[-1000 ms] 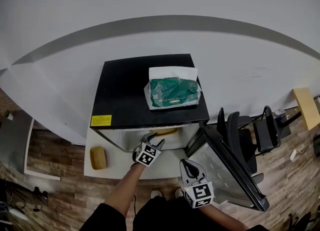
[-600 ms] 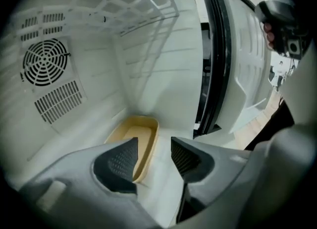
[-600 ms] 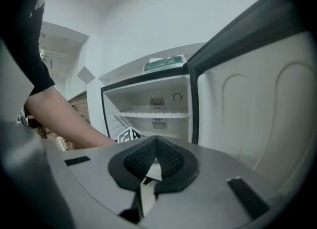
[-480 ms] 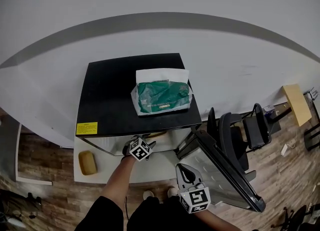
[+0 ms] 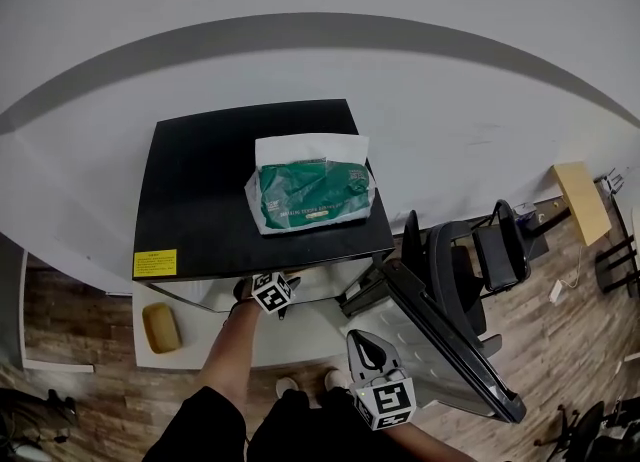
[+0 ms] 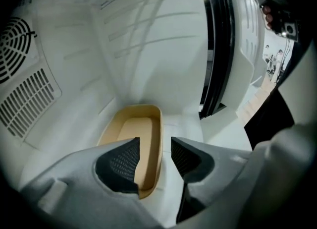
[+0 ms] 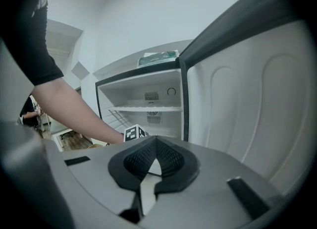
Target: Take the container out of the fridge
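In the head view, the left gripper (image 5: 272, 292) reaches into the small fridge with the flat black top (image 5: 200, 180). Its grey door (image 5: 435, 355) hangs wide open, and the right gripper (image 5: 368, 348) hangs low beside that door. In the left gripper view, the shallow tan container with round corners (image 6: 131, 129) sits on the white fridge floor. The jaws have just been opening and stand wide apart. The container's right wall shows in the gap, not pinched yet. A good grab, I think, means sliding one jaw inside that wall and one outside, squeezing firmly, then lifting it flat, clear of the door frame. In the right gripper view, the jaws are pressed together with nothing in them.
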A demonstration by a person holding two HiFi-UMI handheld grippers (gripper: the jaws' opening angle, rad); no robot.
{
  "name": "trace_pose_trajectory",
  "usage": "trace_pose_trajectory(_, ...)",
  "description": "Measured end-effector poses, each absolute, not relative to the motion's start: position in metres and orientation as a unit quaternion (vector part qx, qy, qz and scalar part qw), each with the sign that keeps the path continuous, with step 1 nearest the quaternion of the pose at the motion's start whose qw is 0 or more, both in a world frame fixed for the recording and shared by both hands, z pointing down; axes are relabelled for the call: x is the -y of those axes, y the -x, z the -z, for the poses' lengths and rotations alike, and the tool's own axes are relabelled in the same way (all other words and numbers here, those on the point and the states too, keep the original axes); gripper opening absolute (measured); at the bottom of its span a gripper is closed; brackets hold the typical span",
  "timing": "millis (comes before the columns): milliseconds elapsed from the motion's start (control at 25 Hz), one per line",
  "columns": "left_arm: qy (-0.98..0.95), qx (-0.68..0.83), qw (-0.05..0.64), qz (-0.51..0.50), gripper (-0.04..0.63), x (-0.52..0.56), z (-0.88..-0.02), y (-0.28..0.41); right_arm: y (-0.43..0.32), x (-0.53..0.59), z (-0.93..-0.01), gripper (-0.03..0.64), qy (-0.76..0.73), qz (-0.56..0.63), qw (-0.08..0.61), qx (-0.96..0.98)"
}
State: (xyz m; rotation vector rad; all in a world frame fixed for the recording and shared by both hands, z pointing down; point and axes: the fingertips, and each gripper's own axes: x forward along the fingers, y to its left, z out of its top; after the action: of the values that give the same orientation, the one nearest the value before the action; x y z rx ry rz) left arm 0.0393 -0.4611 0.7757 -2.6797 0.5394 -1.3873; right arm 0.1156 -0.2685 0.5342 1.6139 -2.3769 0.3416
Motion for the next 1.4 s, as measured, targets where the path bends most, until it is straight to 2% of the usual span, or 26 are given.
trace_pose_trajectory(400,0.836,-0.124,0.085,0.527,0.191,0.458,-0.8,-0.042,-0.12,0.259,-0.536,-0.002,-0.549,-0.113,0.146,0.815)
trace_pose_trajectory(560,0.835,-0.144,0.082,0.525,0.107,0.469,-0.796,-0.043,-0.123,0.249,-0.541,-0.002,-0.554,-0.116,0.152,0.81)
trace_pose_trajectory(760,0.829,-0.13,0.084,0.538,0.035,0.462,-0.801,-0.038,-0.131,0.239,-0.538,-0.002,-0.56,-0.117,0.158,0.805)
trace_pose_trajectory(1000,0.832,-0.121,0.073,0.537,0.032,0.447,-0.789,-0.021,-0.132,0.232,-0.538,-0.002,-0.558,-0.119,0.149,0.807)
trace_pose_trajectory(1400,0.854,-0.125,0.095,0.496,0.031,0.4,-0.735,-0.016,-0.113,0.231,-0.531,-0.002,-0.536,-0.104,0.125,0.828)
